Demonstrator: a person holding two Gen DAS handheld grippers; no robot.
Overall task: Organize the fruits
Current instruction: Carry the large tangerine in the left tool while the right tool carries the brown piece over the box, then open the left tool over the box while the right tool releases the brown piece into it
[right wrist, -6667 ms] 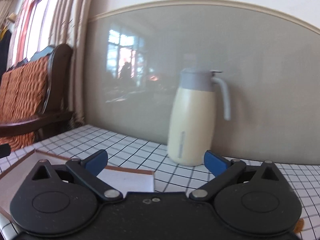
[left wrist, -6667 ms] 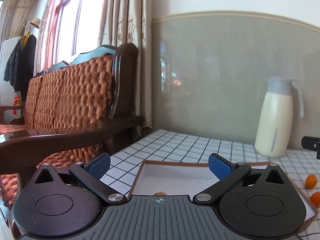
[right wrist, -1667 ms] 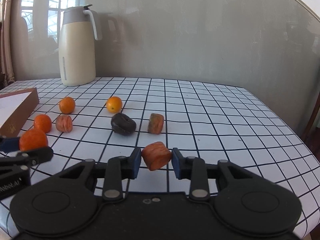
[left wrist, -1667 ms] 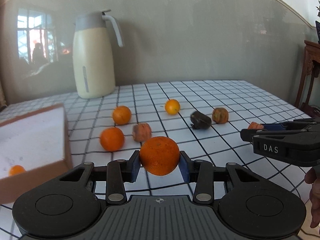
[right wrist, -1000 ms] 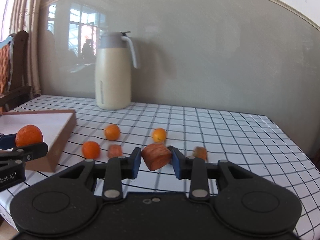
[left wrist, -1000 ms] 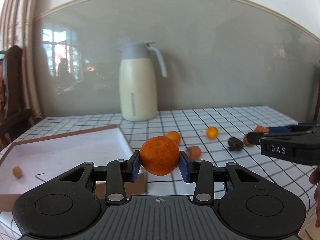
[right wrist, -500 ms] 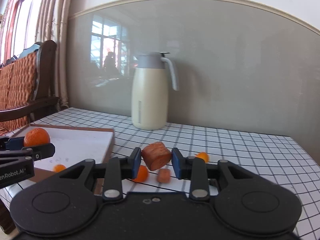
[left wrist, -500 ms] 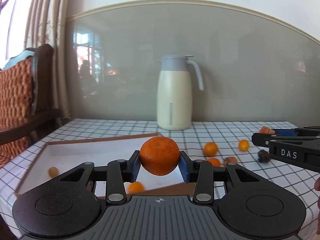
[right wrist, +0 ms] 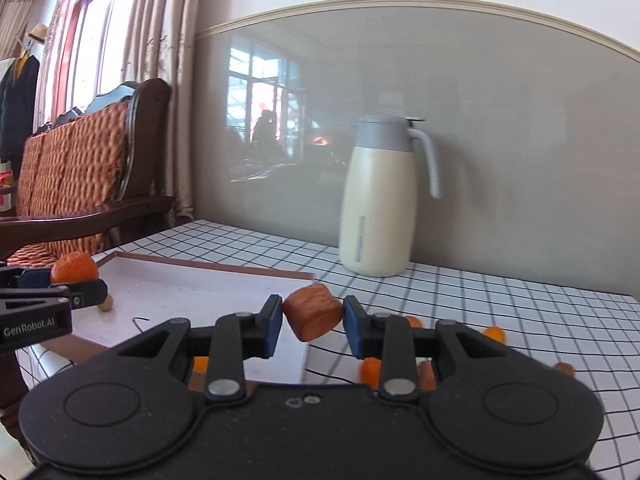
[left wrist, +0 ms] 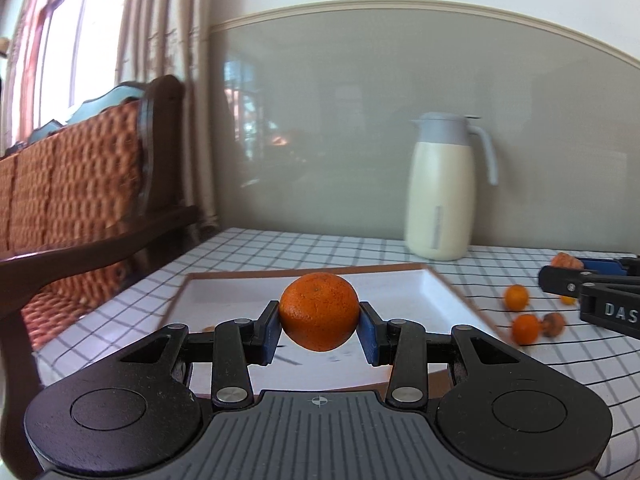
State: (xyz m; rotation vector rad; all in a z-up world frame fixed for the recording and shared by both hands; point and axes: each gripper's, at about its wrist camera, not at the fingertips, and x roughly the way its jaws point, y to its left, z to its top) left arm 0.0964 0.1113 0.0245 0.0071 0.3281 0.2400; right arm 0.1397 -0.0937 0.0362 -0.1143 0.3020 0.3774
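- The left hand-held gripper (left wrist: 319, 334) sits at the bottom centre of its own view, its blue pads closed snugly on a round orange (left wrist: 319, 311); nothing slips.
- The right hand-held gripper (right wrist: 313, 326) is likewise clamped on a flat, reddish-orange fruit (right wrist: 313, 317), low in the middle of its view.
- What has changed: a moment ago both views looked across the scattered fruit on the checked surface (left wrist: 280, 248); now both have swung round, and the shallow white tray (left wrist: 448, 292) fills the middle of each frame.
- The orange hangs over the tray's white floor, while the flat fruit hovers at the tray's right corner.
- 1 small fruit (right wrist: 106, 303) already lies inside the tray, at the left of the right view.
- Several small oranges (left wrist: 516, 297) remain loose on the surface at the right edge, beside the cream jug (left wrist: 440, 196).
- My reading: carrying is nearly over, release into the tray comes next, and more trips are needed.
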